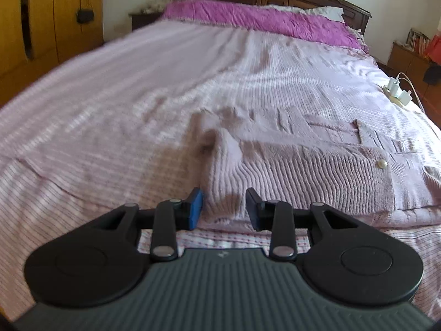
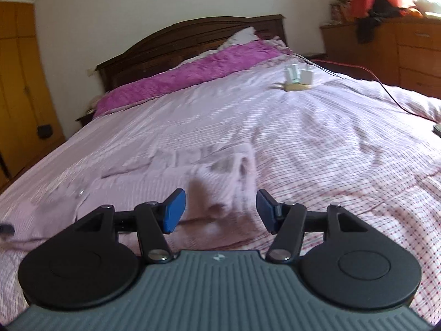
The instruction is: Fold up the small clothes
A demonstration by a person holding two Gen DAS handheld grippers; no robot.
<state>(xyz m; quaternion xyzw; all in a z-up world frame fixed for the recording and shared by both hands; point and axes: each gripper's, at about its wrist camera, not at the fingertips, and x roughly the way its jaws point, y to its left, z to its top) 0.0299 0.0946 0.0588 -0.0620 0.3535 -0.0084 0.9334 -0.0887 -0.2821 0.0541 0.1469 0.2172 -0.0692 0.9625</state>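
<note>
Cardigan [image 1: 289,165], pink and knitted, lies on the bed [image 1: 110,110] right in front of me, partly folded, I think: one side looks turned over the middle and a pearly button [image 1: 382,163] shows near its edge. It is not a neat small bundle yet, so more folds are left. My left tongs [image 1: 224,207] are apart, with a corner of the knit between them, holding nothing. My right tongs [image 2: 220,209] are apart too, just above its other end [image 2: 220,182]. A charger strip [image 1: 397,92] sits far off.
</note>
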